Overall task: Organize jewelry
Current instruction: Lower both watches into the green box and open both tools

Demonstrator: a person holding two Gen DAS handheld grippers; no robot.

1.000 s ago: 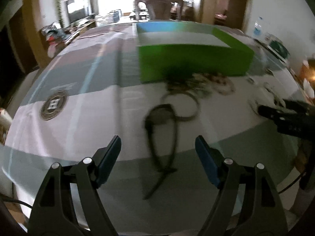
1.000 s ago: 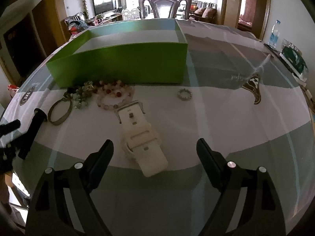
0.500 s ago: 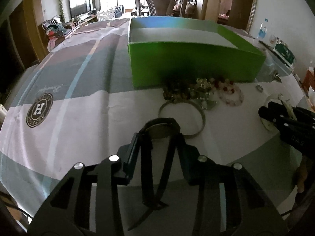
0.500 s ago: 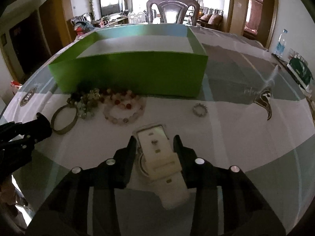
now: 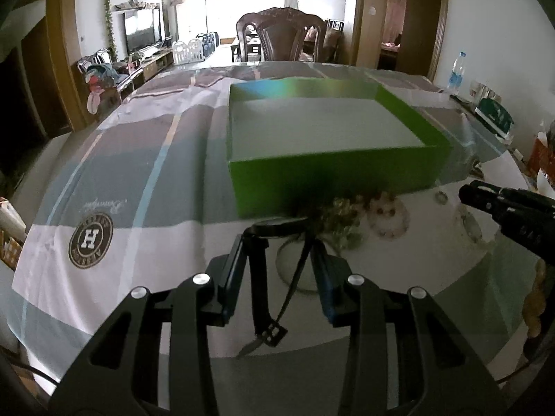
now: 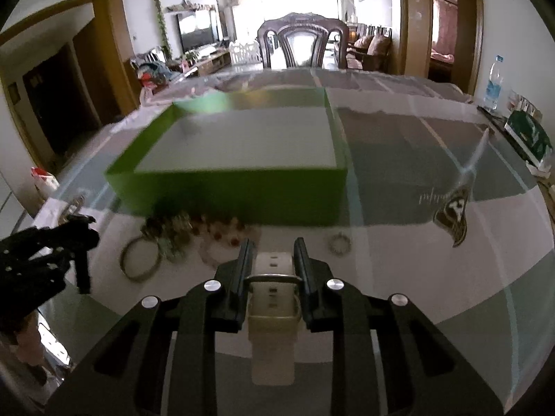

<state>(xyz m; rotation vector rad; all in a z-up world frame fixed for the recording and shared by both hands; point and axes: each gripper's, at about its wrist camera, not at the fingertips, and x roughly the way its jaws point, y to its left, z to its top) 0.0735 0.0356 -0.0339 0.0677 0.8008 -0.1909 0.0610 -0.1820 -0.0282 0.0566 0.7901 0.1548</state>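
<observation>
green box [image 5: 333, 173] on the table [image 5: 138, 180], open top, pale floor bare in both views. just in front of its near wall: bead bracelets [image 6: 222, 235], a metal bangle [image 6: 140, 260], a small ring [image 6: 340, 244]. left gripper [image 5: 279, 270] low over the table, jaws clamped on the black watch [image 5: 274, 228], strap and buckle dangling between the fingers. right gripper [image 6: 272, 267] likewise low, jaws pinching the white watch [image 6: 272, 312], strap hanging toward the camera.
</observation>
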